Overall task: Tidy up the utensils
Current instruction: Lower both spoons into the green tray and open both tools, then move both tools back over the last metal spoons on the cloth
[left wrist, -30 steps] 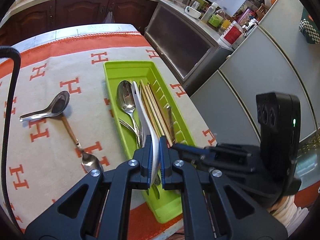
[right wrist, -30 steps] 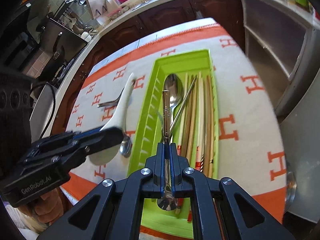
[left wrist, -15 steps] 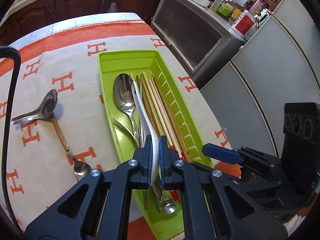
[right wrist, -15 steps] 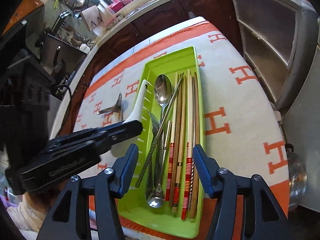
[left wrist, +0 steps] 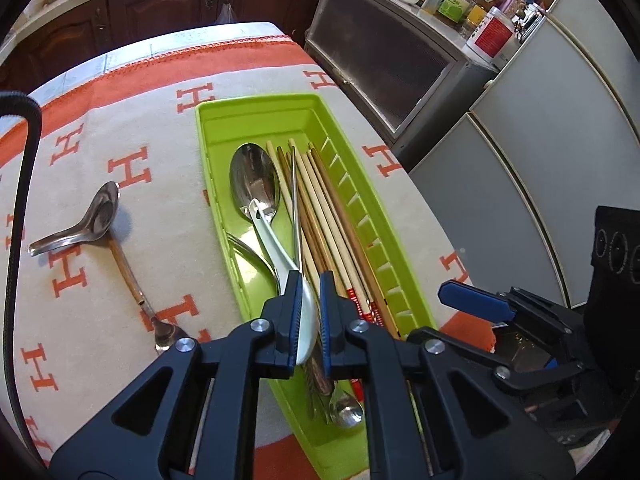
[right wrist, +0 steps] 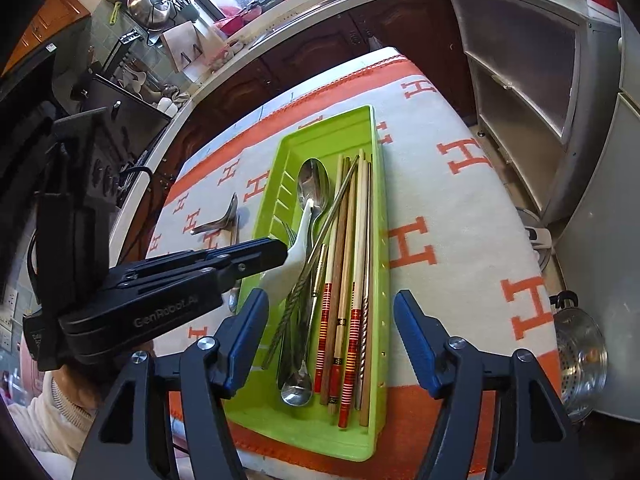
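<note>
One spoon [right wrist: 296,390] dropped in tray [right wrist: 352,446]; right claw [right wrist: 331,334] opening, now empty.

the right gripper [right wrist: 330,334] hangs over the near end of the green tray [right wrist: 378,240], jaws opening, nothing pressed between the pads. the tray lies lengthwise on the table [right wrist: 460,208] by its near edge. inside: a steel spoon [right wrist: 313,180], chopsticks [right wrist: 348,280] along the right wall, a slim spoon [right wrist: 298,390] at the near end. the left gripper [right wrist: 280,252] enters over the tray's left wall, clamped on a white ceramic spoon [right wrist: 298,248]. a metal ladle spoon [right wrist: 224,220] rests left of the tray.
</note>
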Demonstrator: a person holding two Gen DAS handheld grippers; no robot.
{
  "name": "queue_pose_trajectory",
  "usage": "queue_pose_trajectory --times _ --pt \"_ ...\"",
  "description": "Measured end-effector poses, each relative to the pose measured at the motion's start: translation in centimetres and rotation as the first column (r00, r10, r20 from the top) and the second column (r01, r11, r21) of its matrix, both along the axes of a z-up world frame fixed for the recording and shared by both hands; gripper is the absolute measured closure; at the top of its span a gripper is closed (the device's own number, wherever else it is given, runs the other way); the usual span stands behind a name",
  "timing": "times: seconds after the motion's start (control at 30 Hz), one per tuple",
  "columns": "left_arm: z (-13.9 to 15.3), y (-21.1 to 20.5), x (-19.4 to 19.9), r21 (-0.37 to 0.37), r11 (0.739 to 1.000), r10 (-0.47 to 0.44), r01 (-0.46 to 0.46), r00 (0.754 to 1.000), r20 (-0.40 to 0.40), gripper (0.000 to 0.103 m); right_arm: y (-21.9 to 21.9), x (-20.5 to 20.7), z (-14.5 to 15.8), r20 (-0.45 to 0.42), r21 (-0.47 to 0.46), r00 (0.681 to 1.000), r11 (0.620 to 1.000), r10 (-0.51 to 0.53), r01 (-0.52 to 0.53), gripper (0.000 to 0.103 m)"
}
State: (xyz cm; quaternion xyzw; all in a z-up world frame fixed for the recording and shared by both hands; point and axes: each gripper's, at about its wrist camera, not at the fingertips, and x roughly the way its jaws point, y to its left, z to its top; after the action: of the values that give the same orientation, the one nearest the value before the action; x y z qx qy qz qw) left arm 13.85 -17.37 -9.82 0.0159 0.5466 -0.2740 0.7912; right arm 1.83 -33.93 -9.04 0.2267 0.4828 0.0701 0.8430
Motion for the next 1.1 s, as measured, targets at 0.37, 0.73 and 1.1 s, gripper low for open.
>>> queue_pose_trajectory --times 0.37,0.73,1.1 --pt "2.6 4.1 -3.5 0.020 0.999 0.031 -0.032 0.999 0.038 0.098 1.4 -0.6 0.8 0.012 -0.037 1.000 0.999 0.029 -0.028 0.037" --pt "4.0 9.7 -5.7 0.022 0.993 0.113 -0.115 0.992 0.061 0.098 3.9 -1.4 2.1 0.023 -0.074 0.996 0.994 0.087 -0.085 0.037" --pt "4.1 15.8 -6.4 0.000 0.975 0.220 -0.221 0.973 0.066 0.071 8.0 -1.2 3.2 0.012 -0.129 0.984 0.976 0.176 -0.173 0.037"
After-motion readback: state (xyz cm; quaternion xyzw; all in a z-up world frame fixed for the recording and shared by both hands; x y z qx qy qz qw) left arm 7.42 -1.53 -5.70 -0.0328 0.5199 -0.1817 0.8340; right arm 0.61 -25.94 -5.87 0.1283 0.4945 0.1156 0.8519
